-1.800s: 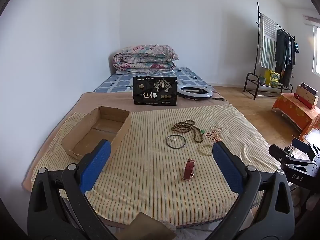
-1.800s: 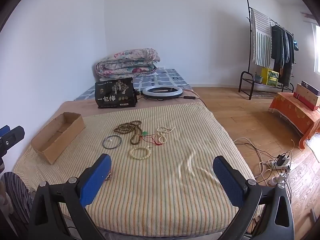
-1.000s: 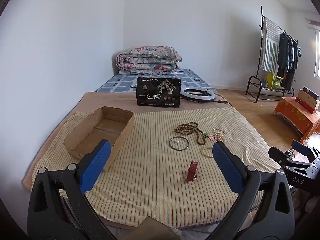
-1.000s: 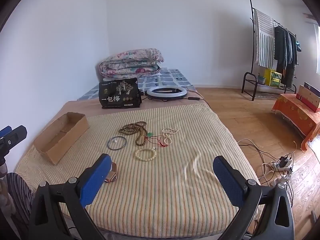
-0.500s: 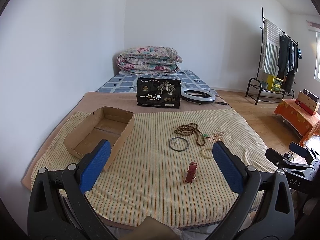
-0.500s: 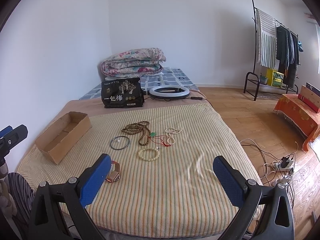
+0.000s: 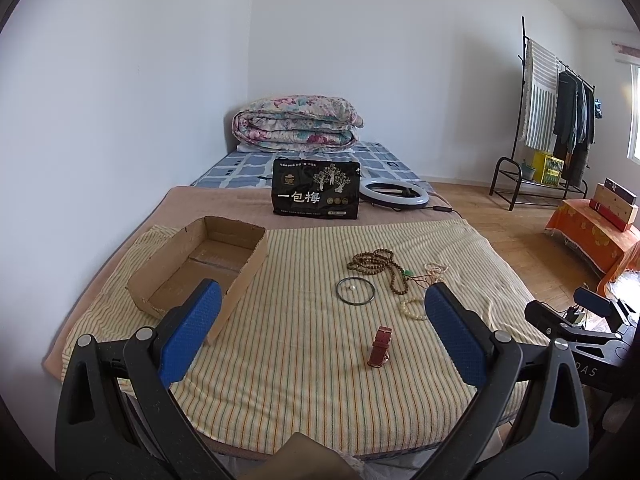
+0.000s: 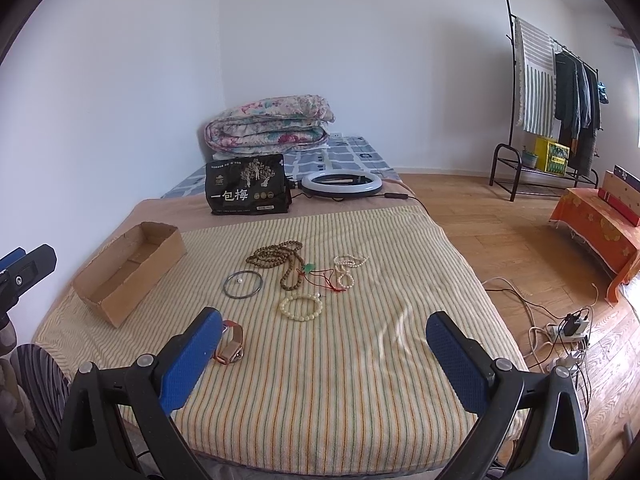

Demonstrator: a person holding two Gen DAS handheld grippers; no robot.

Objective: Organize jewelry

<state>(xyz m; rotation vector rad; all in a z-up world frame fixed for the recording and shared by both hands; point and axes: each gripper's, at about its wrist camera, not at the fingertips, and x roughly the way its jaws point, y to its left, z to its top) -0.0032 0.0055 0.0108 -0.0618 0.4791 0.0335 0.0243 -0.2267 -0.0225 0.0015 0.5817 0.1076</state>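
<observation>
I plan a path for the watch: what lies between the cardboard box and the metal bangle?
Only bare striped blanket lies between the cardboard box and the metal bangle; both views show it.

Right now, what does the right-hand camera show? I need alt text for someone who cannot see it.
The open right gripper hovers, holding nothing, over a striped blanket strewn with jewelry: a watch, a cream bead bracelet, a dark bangle and a brown bead necklace. An empty cardboard box sits at the left.
</observation>
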